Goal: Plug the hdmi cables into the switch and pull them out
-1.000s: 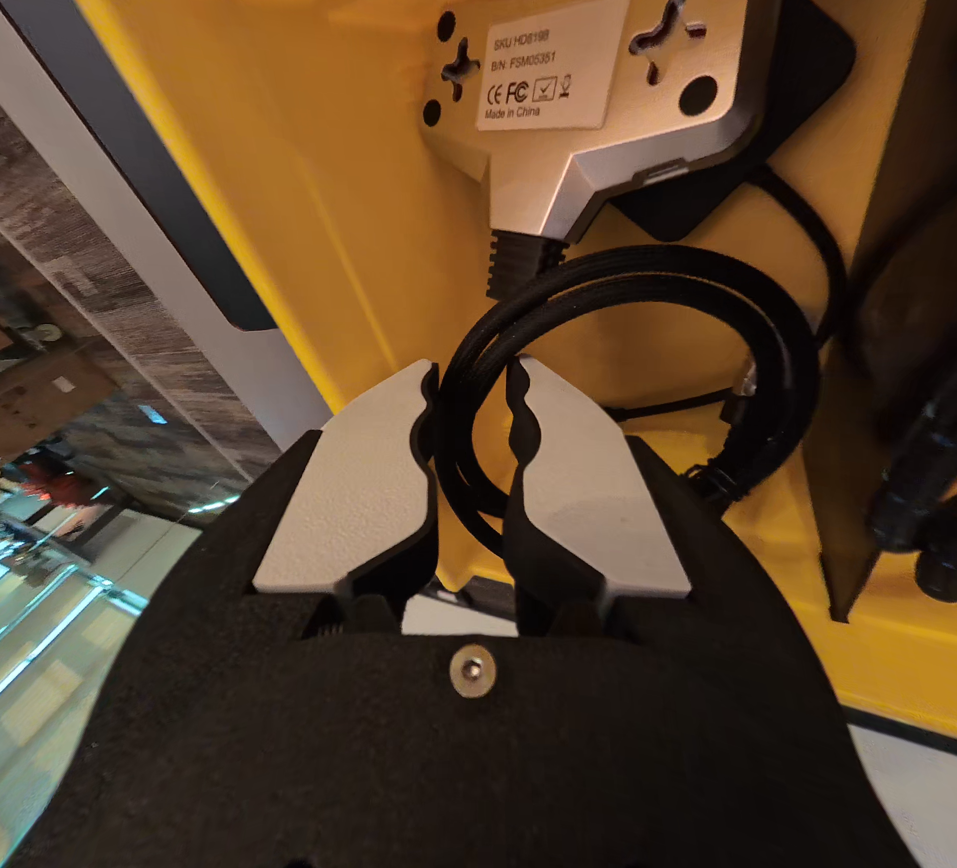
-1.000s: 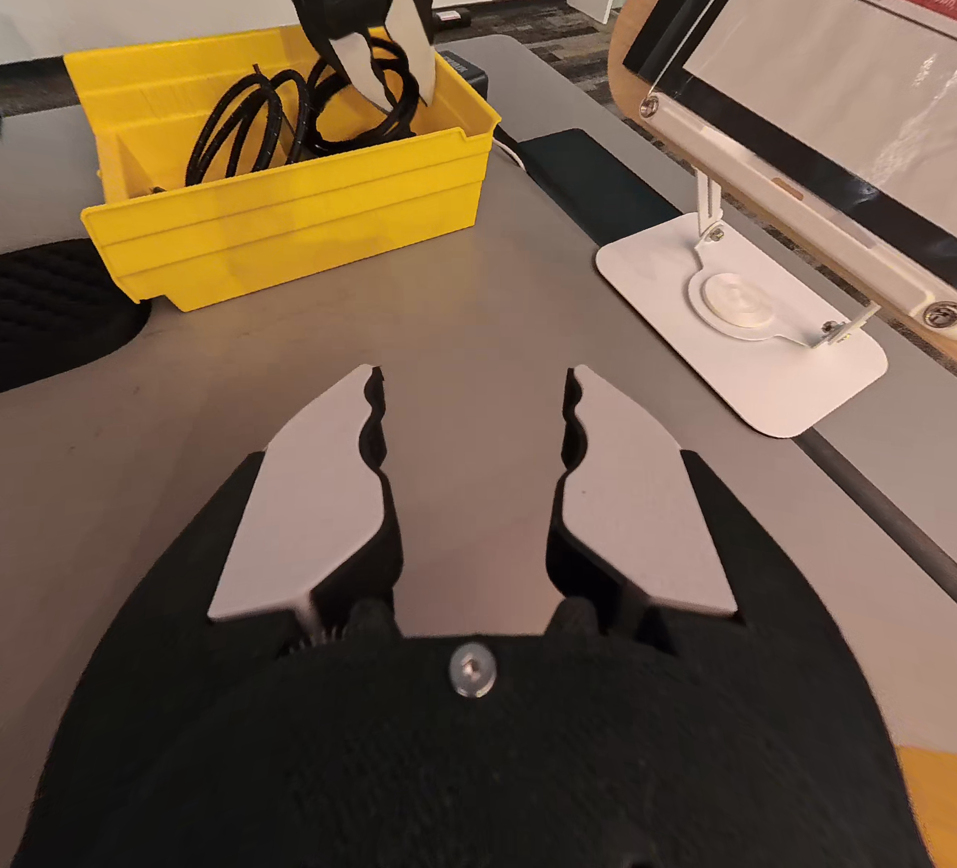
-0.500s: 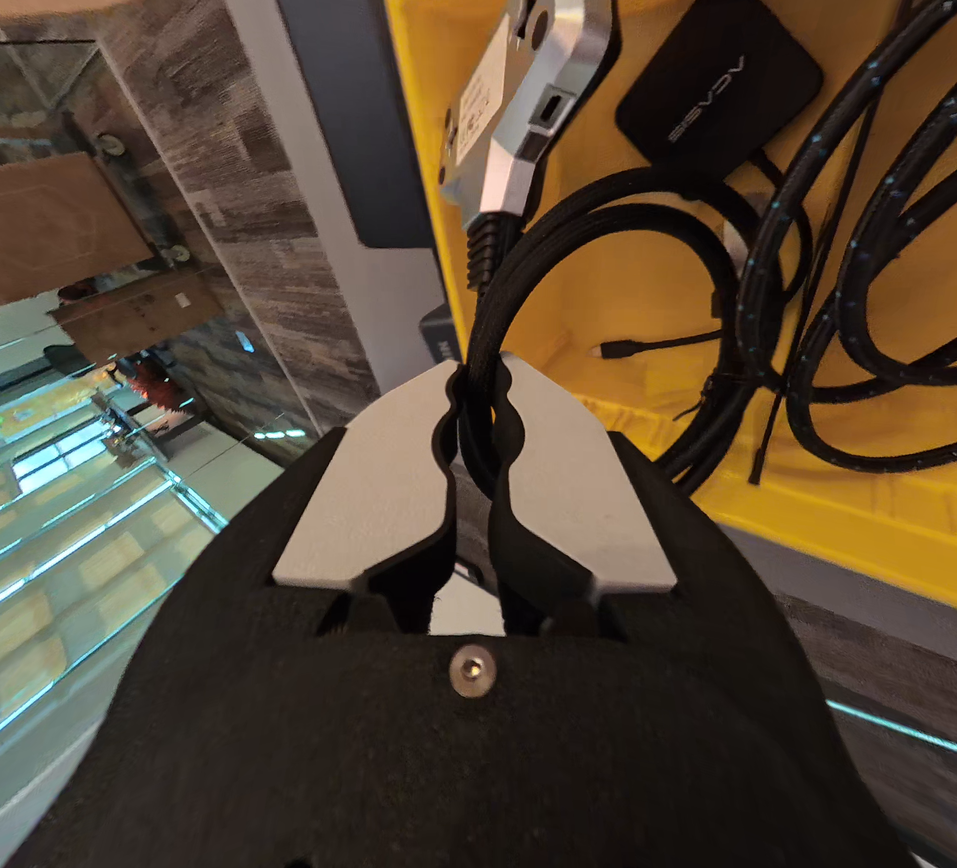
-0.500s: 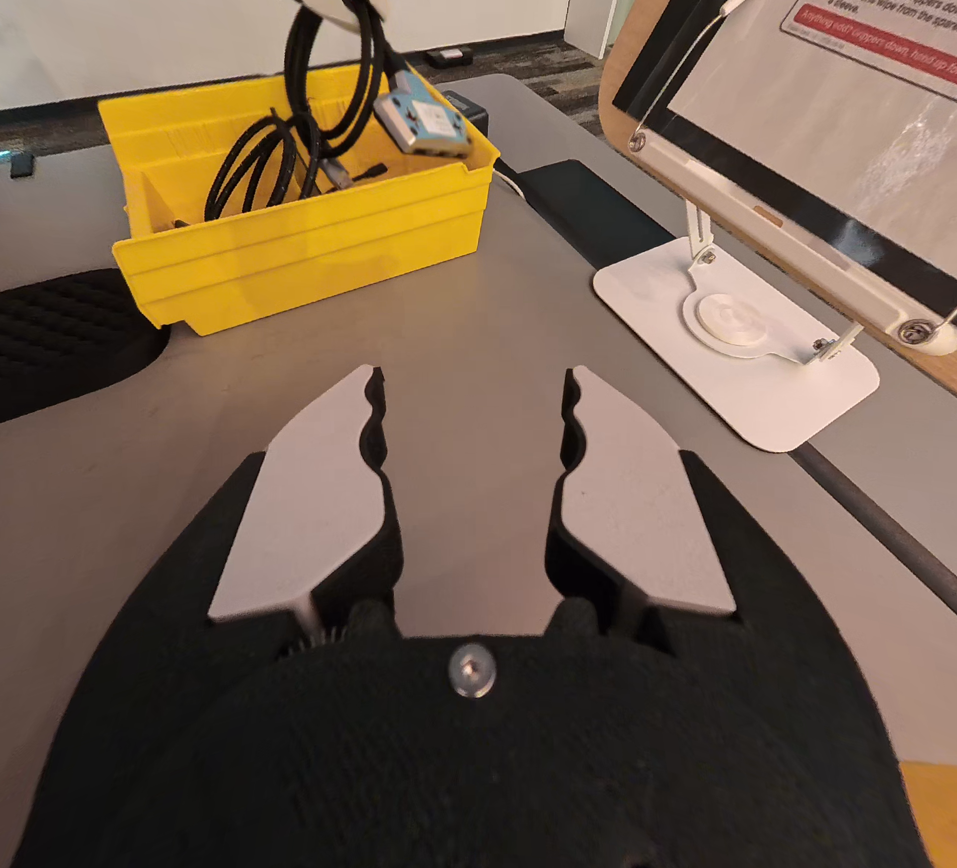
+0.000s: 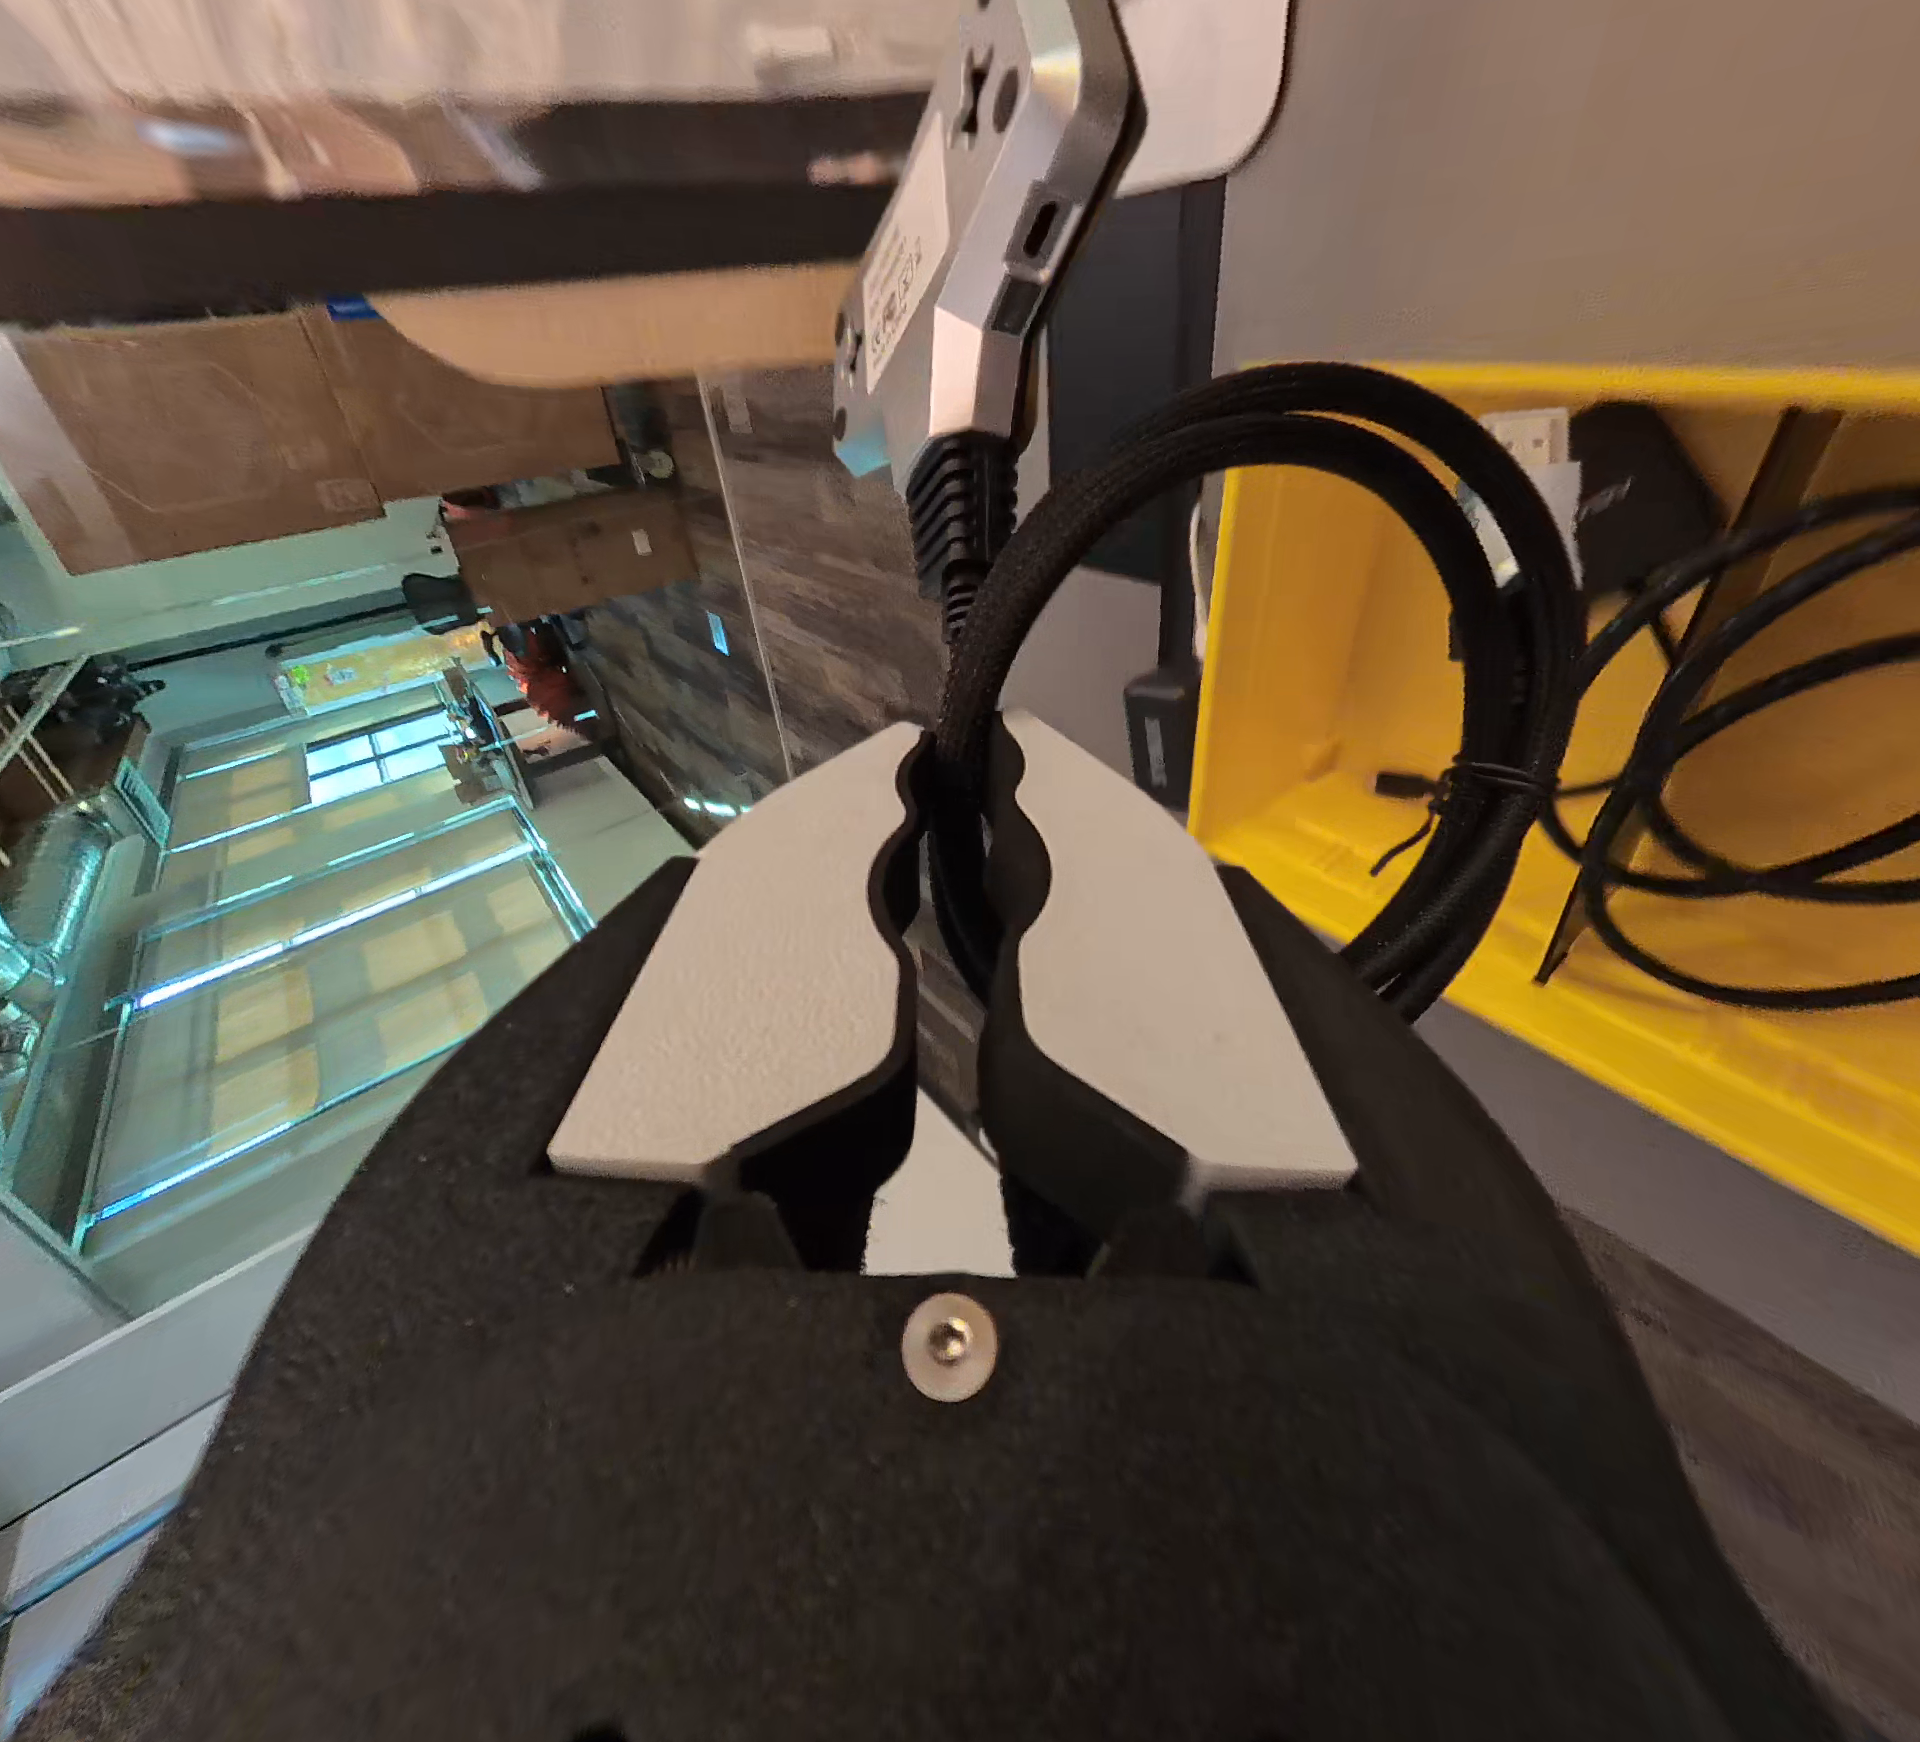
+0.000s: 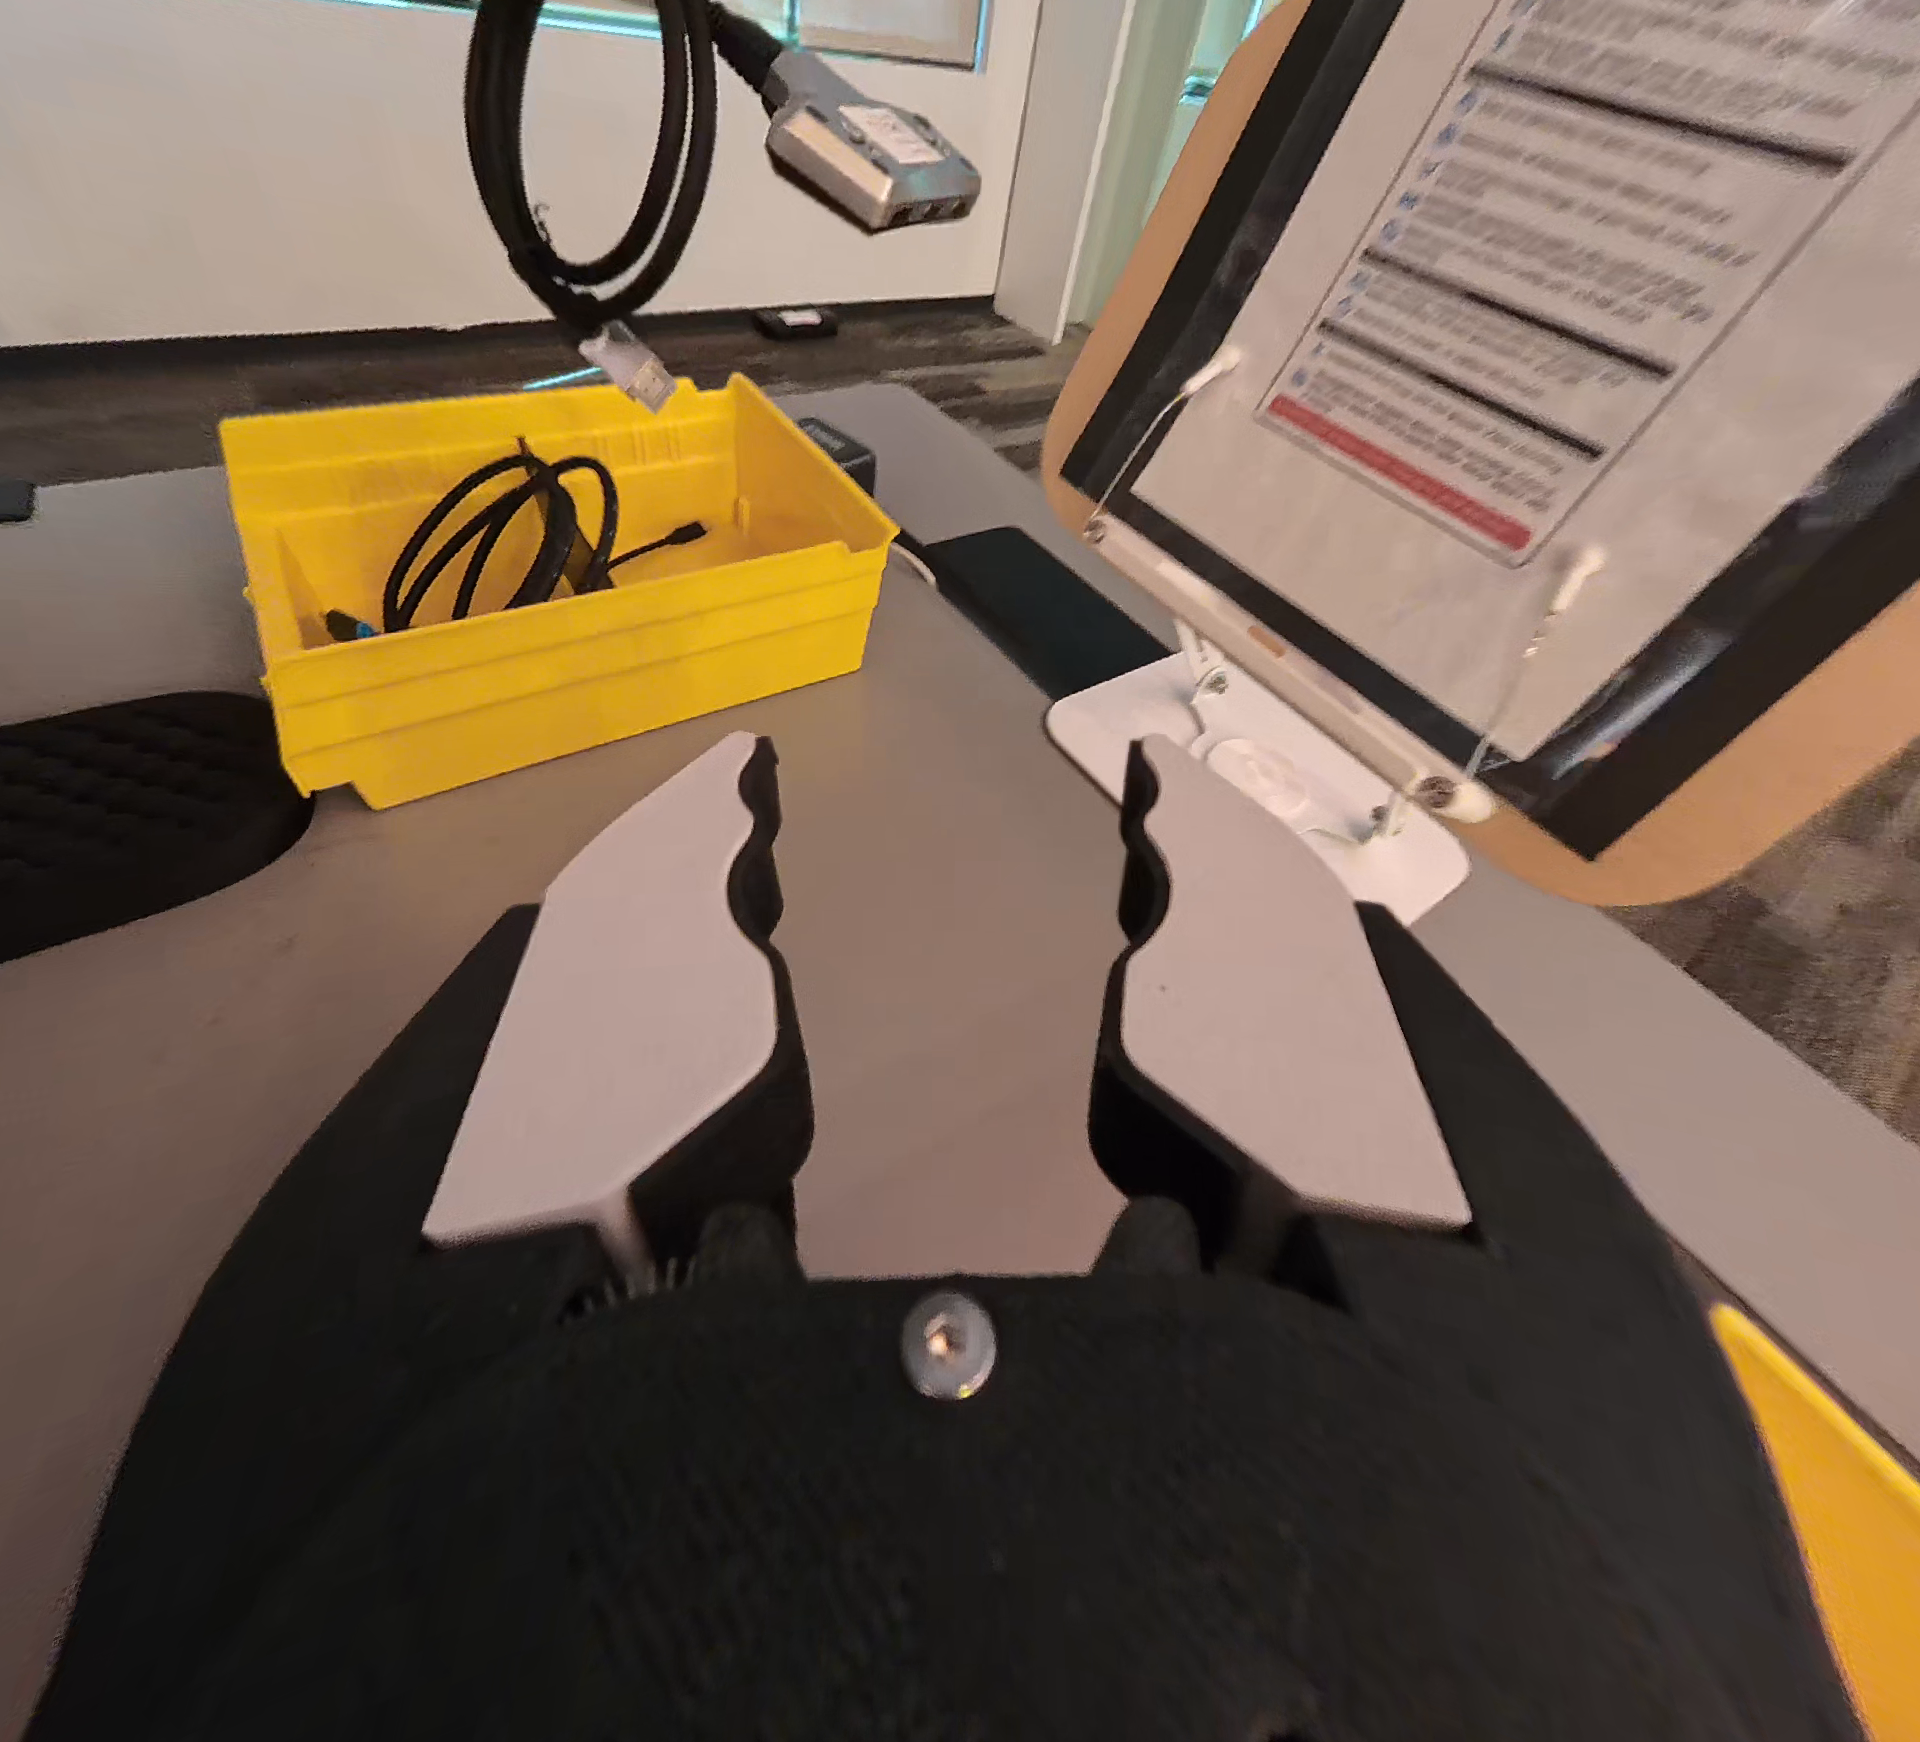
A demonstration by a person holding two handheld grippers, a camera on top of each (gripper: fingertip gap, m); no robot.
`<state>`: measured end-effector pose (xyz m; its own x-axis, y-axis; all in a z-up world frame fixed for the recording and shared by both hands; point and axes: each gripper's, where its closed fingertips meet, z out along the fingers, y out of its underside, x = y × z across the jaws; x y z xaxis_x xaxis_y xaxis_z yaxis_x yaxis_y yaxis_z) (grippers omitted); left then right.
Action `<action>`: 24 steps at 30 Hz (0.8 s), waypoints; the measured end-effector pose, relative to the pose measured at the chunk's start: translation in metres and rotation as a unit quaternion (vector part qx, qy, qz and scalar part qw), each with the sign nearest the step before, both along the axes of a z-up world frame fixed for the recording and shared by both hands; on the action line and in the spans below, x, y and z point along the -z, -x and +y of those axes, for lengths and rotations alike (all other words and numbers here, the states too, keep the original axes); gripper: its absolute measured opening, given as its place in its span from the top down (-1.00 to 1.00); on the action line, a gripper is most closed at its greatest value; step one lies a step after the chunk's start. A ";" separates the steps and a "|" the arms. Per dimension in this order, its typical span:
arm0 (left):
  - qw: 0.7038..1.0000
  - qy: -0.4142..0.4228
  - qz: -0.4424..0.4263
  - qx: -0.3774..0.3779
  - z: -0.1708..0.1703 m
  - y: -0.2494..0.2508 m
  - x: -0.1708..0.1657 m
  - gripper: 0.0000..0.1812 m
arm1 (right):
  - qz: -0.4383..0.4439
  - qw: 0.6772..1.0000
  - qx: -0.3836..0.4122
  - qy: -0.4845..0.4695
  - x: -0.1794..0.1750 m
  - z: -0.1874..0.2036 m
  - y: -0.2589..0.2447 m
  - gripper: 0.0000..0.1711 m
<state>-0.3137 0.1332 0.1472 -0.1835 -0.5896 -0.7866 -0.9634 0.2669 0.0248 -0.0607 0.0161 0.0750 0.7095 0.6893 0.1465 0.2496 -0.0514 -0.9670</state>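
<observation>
Grey counter (image 6: 935, 861) carries a yellow plastic bin (image 6: 582, 684); above it the left gripper (image 5: 961, 757) jaws pinch a coiled black braided cable (image 5: 1299, 466), dangling the white-labelled silver switch (image 6: 873, 149). Right gripper (image 6: 951, 767) jaws gape wide.

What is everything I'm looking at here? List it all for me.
switch: one, silver, hanging in the air on its cable
switch cable: one, black, coiled, gripped by the left tongs
bin: one, yellow, on the table
loose cables: a black bundle, inside the bin
table: one, grey
sign board: one, tan-edged, on a white stand at right
mat: one, black, left of the bin
left tongs: shut on the switch cable
right tongs: open, empty, over the table
</observation>
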 end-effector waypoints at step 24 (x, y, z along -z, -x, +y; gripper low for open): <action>0.975 0.206 -0.020 0.077 -0.099 -0.193 0.232 0.92 | -0.015 0.983 0.138 -0.117 -0.075 -0.031 -0.107 0.29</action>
